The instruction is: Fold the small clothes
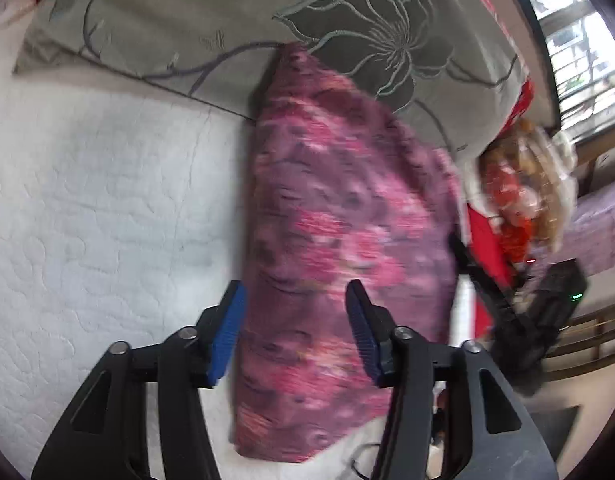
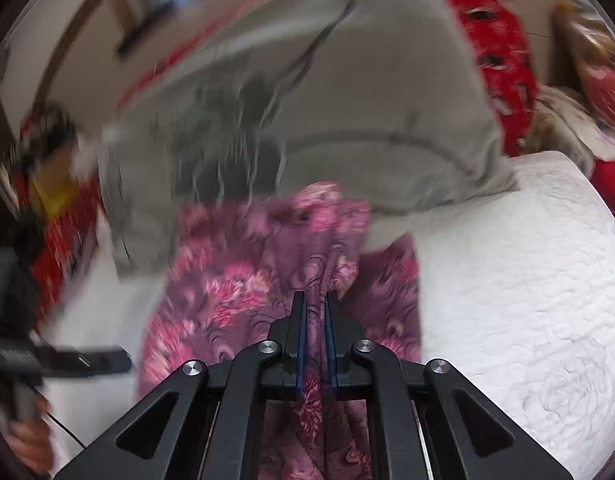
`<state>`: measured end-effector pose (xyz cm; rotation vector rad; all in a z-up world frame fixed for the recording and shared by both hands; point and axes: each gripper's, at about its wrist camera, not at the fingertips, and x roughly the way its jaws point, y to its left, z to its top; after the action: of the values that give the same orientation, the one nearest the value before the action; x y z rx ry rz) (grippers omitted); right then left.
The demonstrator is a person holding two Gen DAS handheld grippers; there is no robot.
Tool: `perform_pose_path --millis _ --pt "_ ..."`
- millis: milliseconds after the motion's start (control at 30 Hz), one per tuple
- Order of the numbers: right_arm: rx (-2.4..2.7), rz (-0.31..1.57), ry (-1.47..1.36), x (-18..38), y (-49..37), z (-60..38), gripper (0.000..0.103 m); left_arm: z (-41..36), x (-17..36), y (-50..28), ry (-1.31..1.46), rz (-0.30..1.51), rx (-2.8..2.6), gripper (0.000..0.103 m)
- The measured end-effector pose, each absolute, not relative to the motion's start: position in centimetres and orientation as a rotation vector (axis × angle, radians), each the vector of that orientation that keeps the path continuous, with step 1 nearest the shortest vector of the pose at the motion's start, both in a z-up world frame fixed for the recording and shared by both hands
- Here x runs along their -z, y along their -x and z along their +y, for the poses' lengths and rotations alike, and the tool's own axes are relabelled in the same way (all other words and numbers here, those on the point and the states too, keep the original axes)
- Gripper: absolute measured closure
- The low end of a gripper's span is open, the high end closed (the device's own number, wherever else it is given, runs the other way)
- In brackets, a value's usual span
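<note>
A purple-pink floral cloth (image 1: 339, 216) lies lengthwise on the white quilted bedcover (image 1: 99, 208), its far end against a grey pillow. My left gripper (image 1: 295, 320) hovers over the cloth's near part with its blue pads (image 1: 227, 332) apart and nothing pressed between them. In the right wrist view the same cloth (image 2: 235, 280) is bunched up into my right gripper (image 2: 315, 312), whose blue pads are shut on a pinched fold of it. The left gripper's black body (image 2: 47, 360) and a hand (image 2: 23, 440) show blurred at the left edge of that view.
A grey pillow with an embroidered flower (image 1: 291, 20) lies across the far side of the bed. Red patterned fabric (image 2: 503, 60) shows behind it. A heap of orange-red and cream items (image 1: 523, 192) and a window (image 1: 579, 52) are to the right.
</note>
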<state>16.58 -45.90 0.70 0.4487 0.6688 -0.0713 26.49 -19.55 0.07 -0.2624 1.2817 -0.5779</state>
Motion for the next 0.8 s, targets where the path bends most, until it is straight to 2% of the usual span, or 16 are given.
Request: perform_pose_path --millis 67,167,300,367,433,467,500,567,600,667,800 --pt "0.142 0.684 -0.520 0.6 -16.6 -47.9 0.096 -21.2 1.3 -26.2 0.171 1.304 0.544 0.042" --pt "0.182 0.812 -0.629 4.7 -17.1 -49.6 0.095 -21.8 2.5 -25.6 0.153 1.348 0.543 0.042" --pt "0.144 0.777 -0.742 4.1 -15.1 -50.4 0.085 -21.3 1.4 -24.0 0.096 1.309 0.530 0.042" --pt "0.102 0.777 -0.770 3.9 -13.1 -50.4 0.077 -21.3 1.0 -23.2 0.075 1.290 0.521 0.042" --pt "0.062 0.771 -0.783 3.9 -11.4 -50.2 0.057 -21.8 0.9 -22.1 0.037 1.269 0.502 0.042" --pt "0.054 0.787 -0.782 4.0 -11.0 -49.9 0.054 -22.0 0.9 -21.7 0.027 1.266 0.498 0.042" --pt "0.050 0.810 -0.776 4.4 -10.5 -49.6 0.055 -22.2 1.0 -21.6 0.017 1.264 0.496 0.042" --pt "0.021 0.806 -0.735 4.2 -8.9 -48.7 0.088 -22.4 0.9 -21.0 0.002 1.265 0.493 0.042" --pt "0.007 0.775 -0.715 3.7 -8.2 -48.5 0.095 -22.5 1.0 -20.7 -0.004 1.263 0.491 0.042" --pt "0.004 0.726 -0.722 3.2 -7.4 -48.5 0.096 -22.4 1.0 -20.4 -0.014 1.259 0.484 0.042" --pt "0.053 0.837 -0.724 6.0 -8.1 -48.5 0.094 -22.6 1.2 -20.8 -0.013 1.277 0.479 0.042"
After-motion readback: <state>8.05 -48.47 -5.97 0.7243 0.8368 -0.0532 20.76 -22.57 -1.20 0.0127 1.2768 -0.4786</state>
